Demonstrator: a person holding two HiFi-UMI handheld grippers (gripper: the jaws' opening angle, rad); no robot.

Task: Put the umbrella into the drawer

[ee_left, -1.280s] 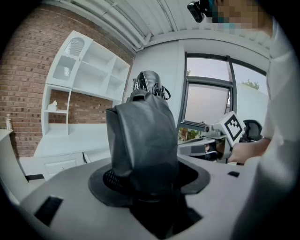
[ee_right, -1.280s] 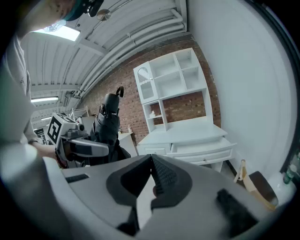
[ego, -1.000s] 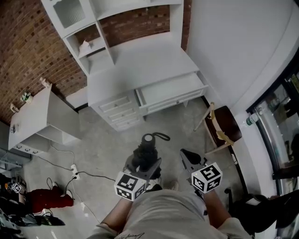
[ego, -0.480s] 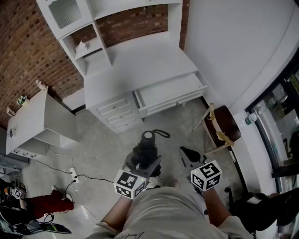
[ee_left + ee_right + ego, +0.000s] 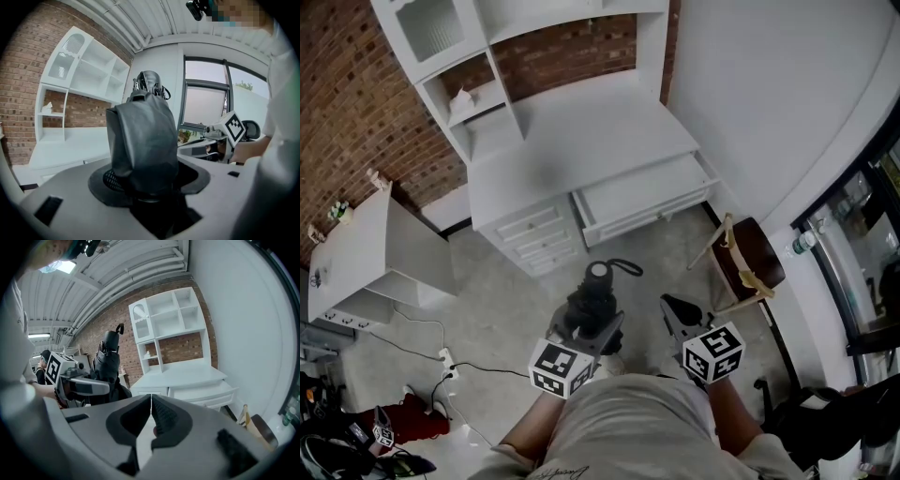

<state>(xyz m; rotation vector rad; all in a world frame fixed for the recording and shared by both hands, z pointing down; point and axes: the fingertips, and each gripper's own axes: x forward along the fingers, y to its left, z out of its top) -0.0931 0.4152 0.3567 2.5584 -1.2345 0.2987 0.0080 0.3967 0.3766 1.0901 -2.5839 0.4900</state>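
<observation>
A folded black umbrella (image 5: 592, 302) with a round cap and a wrist loop stands between the jaws of my left gripper (image 5: 586, 326), which is shut on it. In the left gripper view the umbrella (image 5: 142, 140) fills the middle and hides the gripper's pads. My right gripper (image 5: 675, 314) is beside it on the right, shut, with nothing between its pads (image 5: 151, 420). The white desk (image 5: 581, 141) stands ahead with its wide drawer (image 5: 642, 197) pulled open. In the right gripper view the umbrella (image 5: 108, 363) shows at the left and the drawer (image 5: 206, 392) ahead.
A wooden stool (image 5: 750, 258) stands right of the drawer by the white wall. A white side cabinet (image 5: 375, 248) is at the left, with cables and a power strip (image 5: 445, 354) on the floor. Small drawers (image 5: 530, 234) sit left of the open one.
Both grippers and the umbrella have come a little nearer the desk; the desk and side cabinet have shifted left and down in the head view. The grips look the same.
</observation>
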